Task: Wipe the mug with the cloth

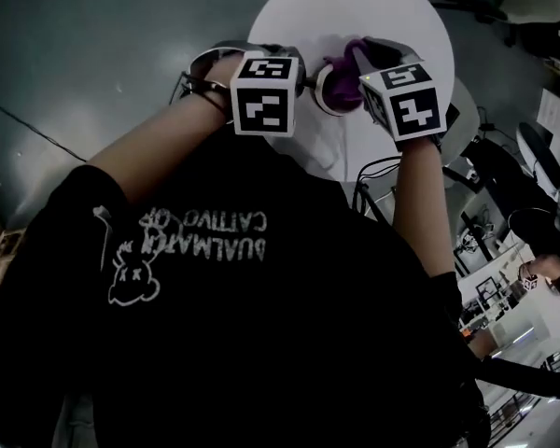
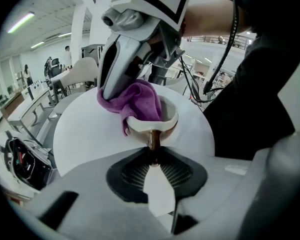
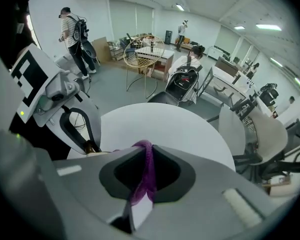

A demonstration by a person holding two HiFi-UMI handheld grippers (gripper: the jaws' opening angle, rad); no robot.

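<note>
On the round white table [image 1: 392,7] stands a white mug [image 2: 166,120] with a brown handle [image 2: 153,138]. My left gripper [image 2: 152,155] is shut on that handle, holding the mug near the table's near edge. A purple cloth [image 2: 137,100] is stuffed into the mug's mouth and spills over its rim. From above, my right gripper [image 2: 110,90] reaches down into the mug. In the right gripper view, a strip of the cloth [image 3: 146,171] is pinched between its jaws [image 3: 146,156]. In the head view both marker cubes flank the mug [image 1: 331,90], hiding most of it.
Cables [image 1: 373,171] hang by the table's near edge. A white chair [image 3: 262,129] stands right of the table, with a black backpack [image 3: 182,81] and a wicker chair [image 3: 145,51] beyond it. A black bag [image 2: 27,164] lies on the floor. People stand far off.
</note>
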